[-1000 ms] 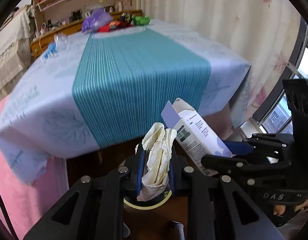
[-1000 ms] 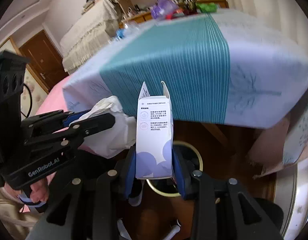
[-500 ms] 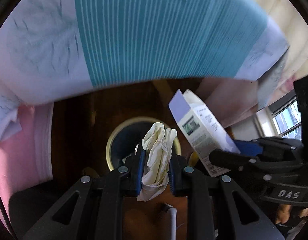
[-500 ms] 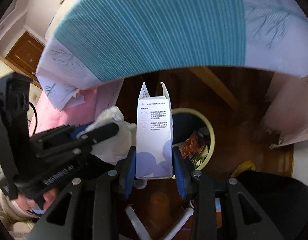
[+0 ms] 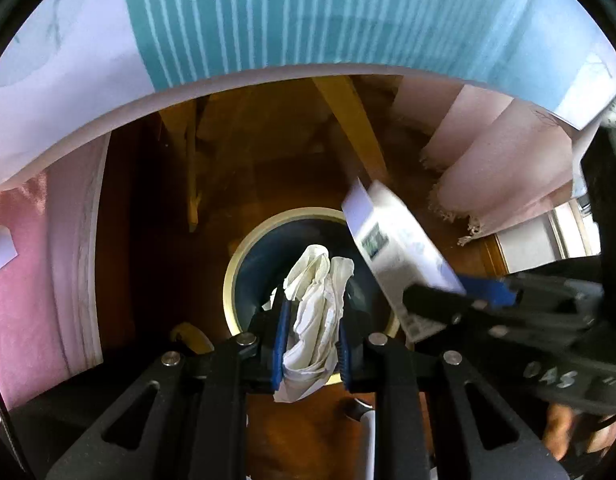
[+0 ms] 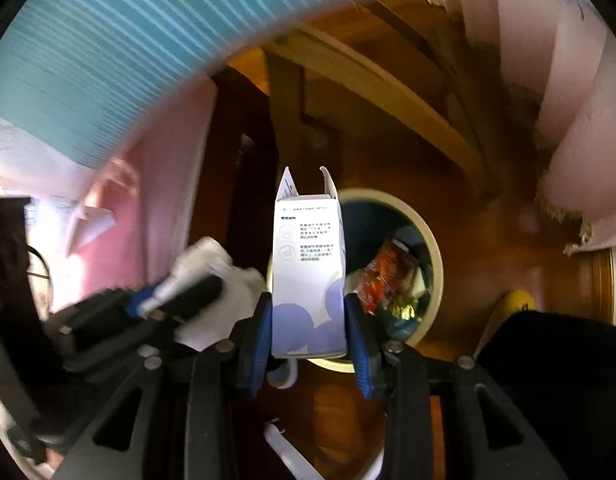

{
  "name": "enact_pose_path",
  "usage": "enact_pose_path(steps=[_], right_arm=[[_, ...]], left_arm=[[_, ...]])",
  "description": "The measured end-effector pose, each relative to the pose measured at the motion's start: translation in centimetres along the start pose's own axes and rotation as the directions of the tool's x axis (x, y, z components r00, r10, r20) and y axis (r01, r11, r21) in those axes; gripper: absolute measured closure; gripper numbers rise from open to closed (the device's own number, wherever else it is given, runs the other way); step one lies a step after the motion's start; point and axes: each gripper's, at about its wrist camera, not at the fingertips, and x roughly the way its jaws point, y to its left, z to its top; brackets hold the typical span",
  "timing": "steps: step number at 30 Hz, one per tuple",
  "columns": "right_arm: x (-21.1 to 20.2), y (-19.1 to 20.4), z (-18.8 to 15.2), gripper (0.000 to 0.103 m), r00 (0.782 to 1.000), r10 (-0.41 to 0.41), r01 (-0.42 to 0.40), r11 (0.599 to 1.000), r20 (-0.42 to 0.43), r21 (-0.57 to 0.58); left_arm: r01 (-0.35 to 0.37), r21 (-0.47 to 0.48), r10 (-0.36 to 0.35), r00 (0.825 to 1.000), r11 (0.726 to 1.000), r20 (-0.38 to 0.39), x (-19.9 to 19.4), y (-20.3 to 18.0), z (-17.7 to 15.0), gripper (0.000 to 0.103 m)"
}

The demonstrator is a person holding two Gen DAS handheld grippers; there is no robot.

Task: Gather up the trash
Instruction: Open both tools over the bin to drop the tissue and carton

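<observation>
Left wrist view: left hand-held gripper (image 5: 311,350) points steeply down, blue pads clamped on a crumpled white tissue (image 5: 316,312)
Tissue position: held over the open mouth of the round bin (image 5: 230,280); top end sticks up past the fingertips, lower end hangs out below the pads
Right wrist view: right hand-held gripper (image 6: 308,330) clamped on a white-and-lilac carton (image 6: 308,276), upright between its pads, top flaps open
Carton position: over the left rim of the bin (image 6: 435,256), not inside it
Bin: dark inside, cream rim, stands on the brown wooden floor (image 6: 495,240) under the worktop edge
Bin contents: red-orange wrapper (image 6: 381,276) and something gold and foil-like beside it, already inside
Worktop: only the overhang of the teal-striped cloth (image 5: 308,20) shows, along the top of both views
Grippers relative: side by side; carton sits just right of the tissue in the left wrist view
Blur: other gripper is smeared in each view
</observation>
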Motion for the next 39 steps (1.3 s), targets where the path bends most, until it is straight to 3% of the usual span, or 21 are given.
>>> enact_pose_path(steps=[3, 7, 21, 27, 30, 31, 32, 39], right_arm=[[1.5, -0.9, -0.1, 0.068, 0.999, -0.015, 0.017, 0.999, -0.035, 0.052], [2.4, -0.6, 0.2, 0.068, 0.999, -0.050, 0.051, 0.998, -0.019, 0.033], [4.9, -1.1, 0.7, 0.067, 0.995, -0.084, 0.088, 0.994, -0.054, 0.066], [4.6, -1.7, 1.0, 0.066, 0.997, -0.070, 0.072, 0.992, -0.024, 0.103], [4.5, -1.7, 1.3, 0.066, 0.997, -0.072, 0.072, 0.991, -0.005, 0.115], [4.5, -1.7, 1.3, 0.066, 0.997, -0.073, 0.073, 0.991, -0.004, 0.116], [4.6, -1.7, 1.3, 0.065, 0.997, -0.075, 0.075, 0.990, -0.006, 0.117], [4.8, -1.4, 1.2, 0.059, 0.997, -0.077, 0.078, 0.992, -0.018, 0.094]], left_arm=[[0.002, -0.001, -0.002, 1.000, 1.000, 0.004, 0.7, 0.3, 0.3, 0.084], [0.008, 0.002, -0.008, 1.000, 1.000, 0.018, 1.1, 0.6, 0.4, 0.084], [0.080, -0.115, -0.081, 0.997, 0.990, -0.010, 3.0, 3.3, 0.6, 0.077], [0.091, -0.157, -0.096, 0.995, 0.983, -0.025, 3.5, 4.0, 0.8, 0.063], [0.091, -0.163, -0.096, 0.995, 0.982, -0.024, 3.5, 4.0, 0.7, 0.038], [0.085, -0.165, -0.090, 0.996, 0.983, -0.021, 3.5, 4.0, 0.7, 0.024], [0.078, -0.167, -0.083, 0.996, 0.983, -0.018, 3.5, 4.0, 0.7, 0.019], [0.019, -0.195, -0.025, 0.999, 0.981, -0.026, 3.4, 4.6, 0.5, 0.019]])
